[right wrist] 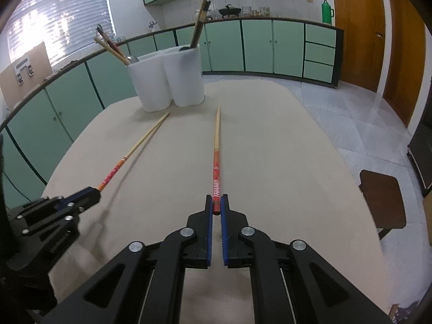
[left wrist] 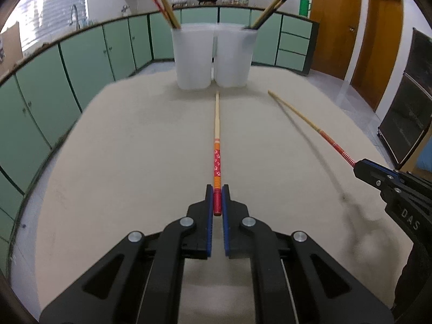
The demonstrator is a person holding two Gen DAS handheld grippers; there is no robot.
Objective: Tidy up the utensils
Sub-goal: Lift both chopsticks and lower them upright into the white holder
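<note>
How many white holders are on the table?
2: the left white holder and the right white holder stand side by side at the table's far end, each holding utensils.

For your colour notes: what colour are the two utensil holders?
White, translucent holders; clearest in the left wrist view.

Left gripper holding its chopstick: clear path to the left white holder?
Probably yes. The left gripper is shut on the floral-banded wooden chopstick, whose tip points at the left white plastic holder, with only bare beige table between.

Left gripper [left wrist: 217,198], right gripper [right wrist: 216,206]: both clamped tight.
</note>
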